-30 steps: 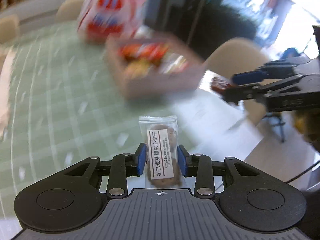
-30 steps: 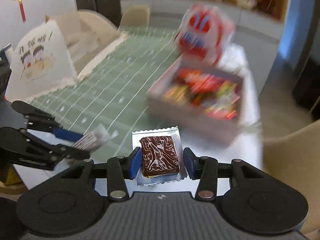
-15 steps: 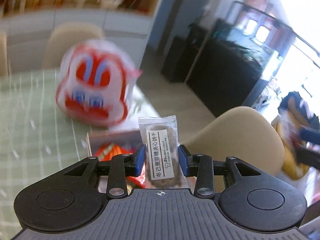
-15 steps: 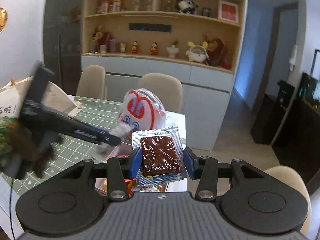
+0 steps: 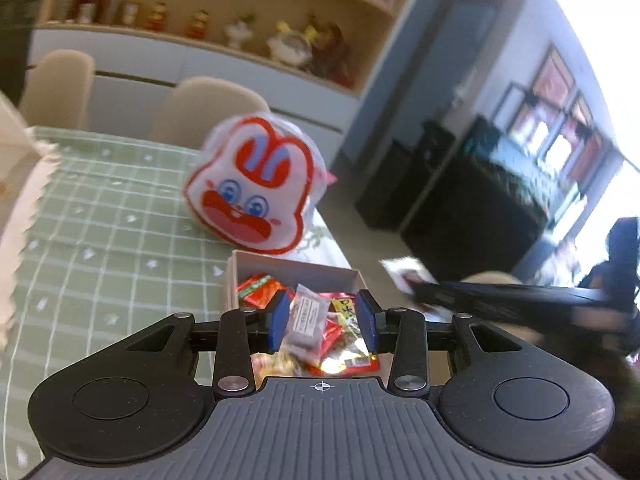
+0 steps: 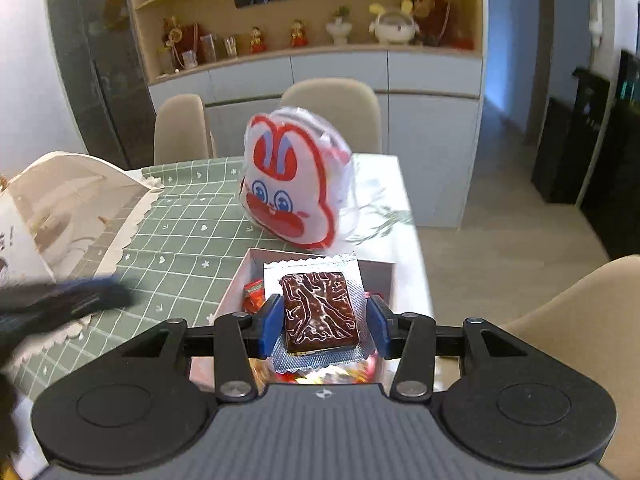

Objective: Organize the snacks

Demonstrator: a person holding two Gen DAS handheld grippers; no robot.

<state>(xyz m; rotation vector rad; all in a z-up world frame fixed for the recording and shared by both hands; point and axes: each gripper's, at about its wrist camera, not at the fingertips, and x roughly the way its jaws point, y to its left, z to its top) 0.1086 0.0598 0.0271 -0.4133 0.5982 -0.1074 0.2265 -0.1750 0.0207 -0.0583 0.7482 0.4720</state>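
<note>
Left gripper (image 5: 323, 321) jaws parted, then eased in; biscuit pack (image 5: 306, 326) now loose, tilted over box (image 5: 294, 270). Right gripper (image 6: 323, 326) opened a touch, brownie (image 6: 319, 312) still between its pads.

Access to the snack box (image 6: 382, 276) is from above only; I see its open top unobstructed, but the interior is already crowded with wrapped snacks (image 5: 260, 294). Just behind the far wall stands the rabbit-face bag (image 6: 296, 184), blocking any approach from that side. To the left, the green checked tablecloth (image 6: 180, 240) offers free surface up to the scalloped paper bag (image 6: 60, 208). To the right, the table edge (image 6: 408, 216) drops to open floor; a beige chair (image 6: 580, 312) stands near that side.
</note>
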